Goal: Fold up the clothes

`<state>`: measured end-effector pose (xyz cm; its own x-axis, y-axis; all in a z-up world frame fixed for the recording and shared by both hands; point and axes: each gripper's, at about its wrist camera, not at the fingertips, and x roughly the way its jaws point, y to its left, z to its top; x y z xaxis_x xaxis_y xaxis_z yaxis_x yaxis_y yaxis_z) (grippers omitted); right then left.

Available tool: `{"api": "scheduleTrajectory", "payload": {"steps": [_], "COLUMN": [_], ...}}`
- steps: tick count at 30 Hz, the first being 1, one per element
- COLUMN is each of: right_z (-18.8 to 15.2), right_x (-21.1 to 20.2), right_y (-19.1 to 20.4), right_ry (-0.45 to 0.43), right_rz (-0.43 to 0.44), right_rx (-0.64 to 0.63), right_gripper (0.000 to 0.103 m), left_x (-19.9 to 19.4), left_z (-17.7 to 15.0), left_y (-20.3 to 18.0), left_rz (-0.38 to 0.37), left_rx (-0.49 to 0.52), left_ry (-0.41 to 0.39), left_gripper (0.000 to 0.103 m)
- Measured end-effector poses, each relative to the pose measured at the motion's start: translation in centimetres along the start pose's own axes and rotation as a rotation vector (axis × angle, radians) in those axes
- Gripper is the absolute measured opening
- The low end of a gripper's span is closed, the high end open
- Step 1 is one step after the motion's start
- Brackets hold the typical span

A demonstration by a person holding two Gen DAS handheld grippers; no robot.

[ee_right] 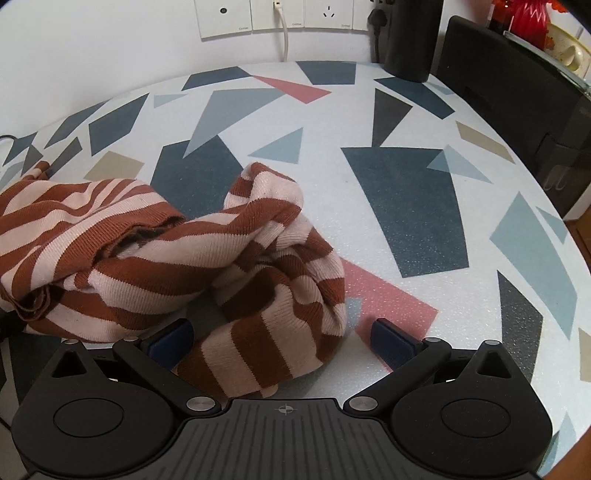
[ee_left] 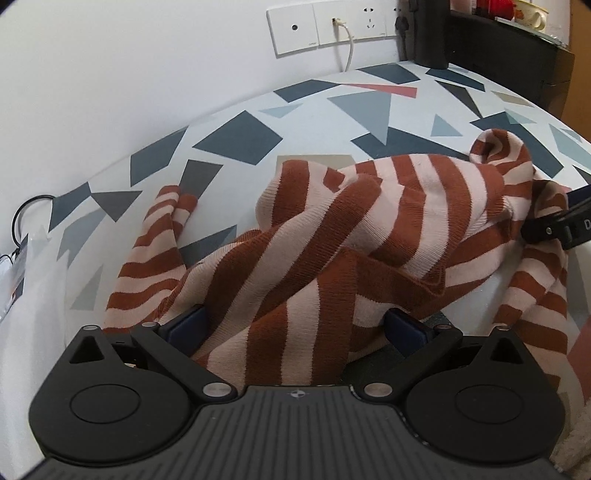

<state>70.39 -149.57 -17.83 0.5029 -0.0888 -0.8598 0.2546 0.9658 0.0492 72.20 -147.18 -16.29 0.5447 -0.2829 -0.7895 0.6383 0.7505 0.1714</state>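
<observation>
A knit garment point(ee_left: 332, 229) with rust-brown and pale pink stripes lies crumpled on the patterned table point(ee_left: 236, 136). In the left wrist view my left gripper point(ee_left: 295, 326) is open, its blue pads wide apart, with a fold of the garment lying loosely between them. In the right wrist view the same garment point(ee_right: 147, 251) fills the lower left. My right gripper point(ee_right: 282, 339) is open too, and a striped sleeve end runs between its fingers point(ee_right: 171, 341), close to the left pad. Neither gripper's pads press on the cloth.
The table point(ee_right: 406, 206) stands against a white wall with sockets point(ee_right: 277, 14) and a white cable. A black cylinder point(ee_right: 410, 40) stands at the back right, with a black box point(ee_right: 517, 92) beside it. A black cable loop point(ee_left: 26, 214) lies at the table's left edge.
</observation>
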Motion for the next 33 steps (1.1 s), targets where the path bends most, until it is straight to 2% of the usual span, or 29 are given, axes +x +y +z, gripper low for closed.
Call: {"api": "scheduleTrajectory", "payload": {"steps": [19, 33], "right_z": [0.41, 0.55], "right_x": [0.46, 0.58], "right_y": [0.42, 0.40], "right_ry": [0.024, 0.026], "right_rz": [-0.010, -0.010], "right_rx": [-0.036, -0.045], "right_gripper": [0.102, 0.102], "left_x": [0.46, 0.35], "left_z": [0.20, -0.41], "left_y": [-0.52, -0.73], "left_rz": [0.024, 0.039], "left_rx": [0.017, 0.017], "left_ry": [0.027, -0.021], "left_gripper": [0.103, 0.103]}}
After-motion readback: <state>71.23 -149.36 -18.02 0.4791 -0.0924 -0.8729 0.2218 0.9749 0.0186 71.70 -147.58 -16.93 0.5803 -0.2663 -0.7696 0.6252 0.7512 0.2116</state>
